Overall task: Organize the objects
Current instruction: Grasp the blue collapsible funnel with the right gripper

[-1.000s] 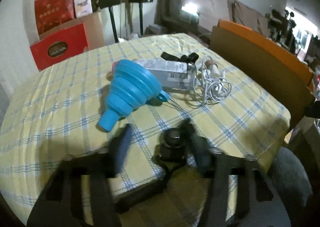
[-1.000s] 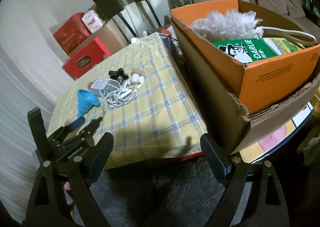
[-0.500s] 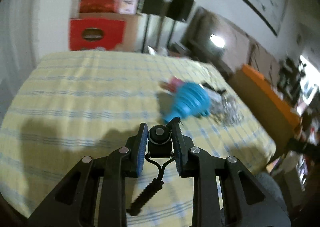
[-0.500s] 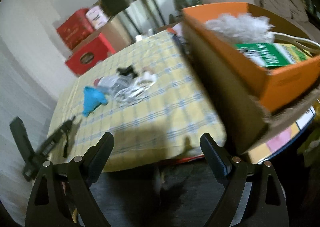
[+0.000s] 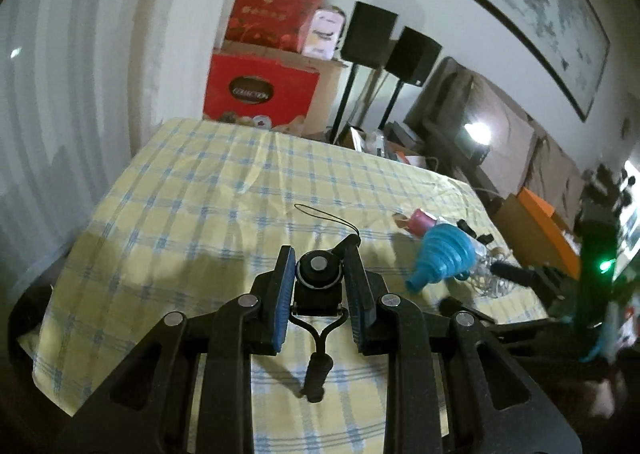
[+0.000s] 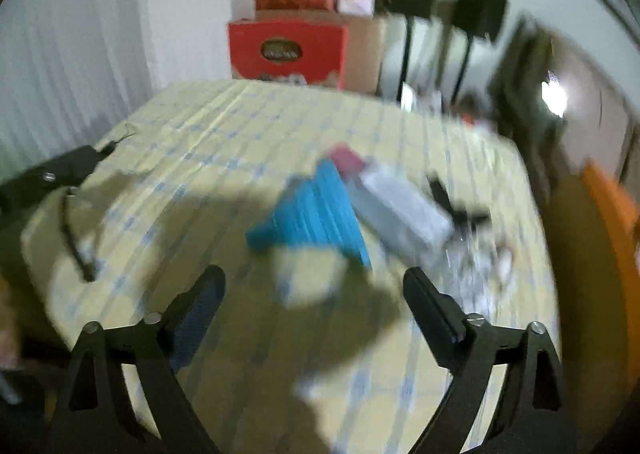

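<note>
My left gripper (image 5: 320, 254) is shut on a small black gadget (image 5: 319, 278) with a round top. A wire loop and grip hang under it, and a thin cord trails ahead, above the yellow checked tablecloth (image 5: 224, 193). The left gripper also shows at the left edge of the right wrist view (image 6: 60, 169). A blue collapsible funnel (image 5: 444, 254) lies on its side at the right. My right gripper (image 6: 316, 282) hovers over the table just short of the funnel (image 6: 316, 213). Its jaws are opening and nothing is between them. The right wrist view is blurred.
Beside the funnel lie a grey box (image 6: 404, 201), a pink item (image 5: 420, 219), a black knob (image 6: 456, 205) and a white cable tangle (image 6: 480, 266). An orange cardboard box (image 6: 600, 254) stands off the table's right edge. Red cartons (image 5: 260, 93) and two speakers (image 5: 368, 37) stand behind.
The left gripper shut on the black gadget, lifted it and swung left across the table. The right gripper swung from the table's edge by the orange box to over the table, near the funnel.
</note>
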`<state>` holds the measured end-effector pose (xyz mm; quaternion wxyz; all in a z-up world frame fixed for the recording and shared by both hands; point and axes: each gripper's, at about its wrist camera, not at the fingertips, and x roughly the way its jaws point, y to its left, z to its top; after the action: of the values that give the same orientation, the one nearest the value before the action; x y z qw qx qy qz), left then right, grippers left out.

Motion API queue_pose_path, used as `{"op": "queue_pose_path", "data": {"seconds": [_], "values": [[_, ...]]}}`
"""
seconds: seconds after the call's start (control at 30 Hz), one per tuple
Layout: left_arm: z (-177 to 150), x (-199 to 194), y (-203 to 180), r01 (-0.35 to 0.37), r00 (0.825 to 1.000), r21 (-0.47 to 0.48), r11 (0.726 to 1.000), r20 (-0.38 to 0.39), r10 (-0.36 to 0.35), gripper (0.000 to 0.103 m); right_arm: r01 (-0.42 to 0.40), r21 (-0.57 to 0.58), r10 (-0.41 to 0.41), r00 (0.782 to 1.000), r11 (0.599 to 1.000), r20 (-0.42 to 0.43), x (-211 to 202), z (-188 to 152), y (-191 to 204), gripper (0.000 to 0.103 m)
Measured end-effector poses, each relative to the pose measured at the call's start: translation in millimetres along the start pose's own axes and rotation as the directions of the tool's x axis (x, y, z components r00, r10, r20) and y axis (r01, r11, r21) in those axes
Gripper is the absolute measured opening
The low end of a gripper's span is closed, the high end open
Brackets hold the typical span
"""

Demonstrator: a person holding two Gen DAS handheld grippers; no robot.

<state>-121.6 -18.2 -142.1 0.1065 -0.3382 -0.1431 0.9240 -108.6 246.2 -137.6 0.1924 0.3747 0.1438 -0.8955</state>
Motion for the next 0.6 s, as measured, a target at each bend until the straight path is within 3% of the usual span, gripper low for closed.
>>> {"op": "queue_pose_path", "data": {"seconds": [0.07, 0.17, 0.27, 0.43, 0.5, 0.57, 0.6], "values": [[1.3, 0.7, 9.7, -0.008, 1.000, -0.027, 1.000, -0.004, 0.008, 0.023, 0.013, -0.058, -0.010, 0.999, 0.998, 0.052, 8.2, 5.2, 9.7, 0.103], [1.2, -2.0, 18.3, -0.054, 0.998, -0.010, 0.998, 0.015, 0.054, 0.023, -0.005, -0.080, 0.007, 1.000, 0.997, 0.024, 27.6, 11.0, 12.7, 0.103], [1.7, -4.0, 23.3, -0.055, 0.998, -0.023, 0.998, 0.030, 0.055, 0.023, -0.060, -0.105, 0.065, 0.997, 0.993, 0.041, 31.7, 14.2, 16.2, 0.103], [-3.6, -5.3, 25.2, -0.095, 0.993, 0.000, 0.995, 0.064, 0.095, 0.023, -0.116, -0.050, 0.116, 0.993, 0.992, 0.009, 46.5, 18.4, 8.5, 0.102], [-5.5, -4.6, 26.2, -0.111, 0.992, 0.013, 0.994, 0.065, 0.110, 0.023, -0.151, -0.034, 0.151, 0.988, 0.988, 0.014, 46.5, 19.3, 5.0, 0.093], [-5.4, -4.0, 29.2, -0.115, 0.991, 0.009, 0.993, 0.065, 0.114, 0.023, -0.116, -0.031, 0.116, 0.993, 0.993, 0.004, 46.0, 19.2, 4.3, 0.072], [-5.1, -3.7, 30.9, -0.117, 0.991, 0.005, 0.993, 0.064, 0.116, 0.023, -0.093, -0.036, 0.092, 0.996, 0.995, -0.018, 48.2, 17.8, 3.2, 0.071]]}}
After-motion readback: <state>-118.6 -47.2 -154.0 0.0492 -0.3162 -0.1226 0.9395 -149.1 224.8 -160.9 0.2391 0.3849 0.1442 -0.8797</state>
